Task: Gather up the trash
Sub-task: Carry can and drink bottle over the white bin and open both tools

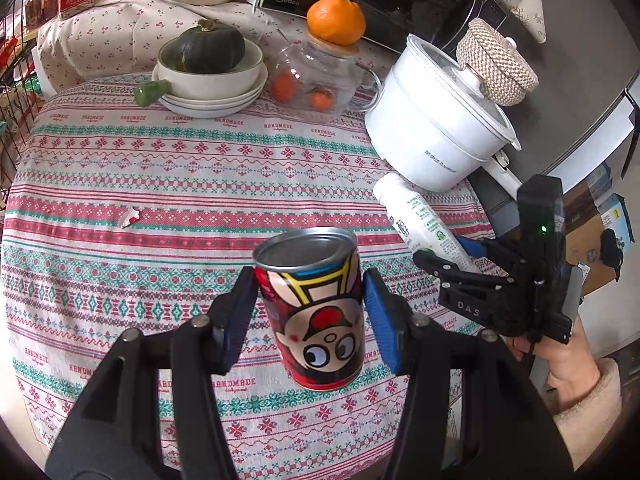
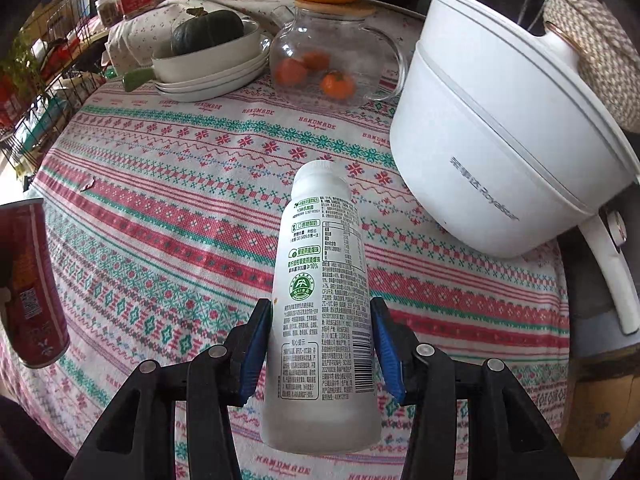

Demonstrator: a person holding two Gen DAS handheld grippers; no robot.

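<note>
Left gripper (image 1: 310, 304) pinching red can (image 1: 314, 308), lifted off counter (image 1: 160, 184); right gripper (image 2: 318, 344) clamping white bottle (image 2: 320, 300). Smooth walls, loose squeeze: likely slip, roll toward pot (image 2: 480, 140) ahead.

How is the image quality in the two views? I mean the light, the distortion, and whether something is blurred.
Left wrist view: soft daylight, strong fisheye bending with dark corners; the red can is sharp, and the microwave door shows reflections. Right wrist view: the same curved tablecloth; the white bottle has readable print, the white pot looks bright, and the left edge is dark.
</note>
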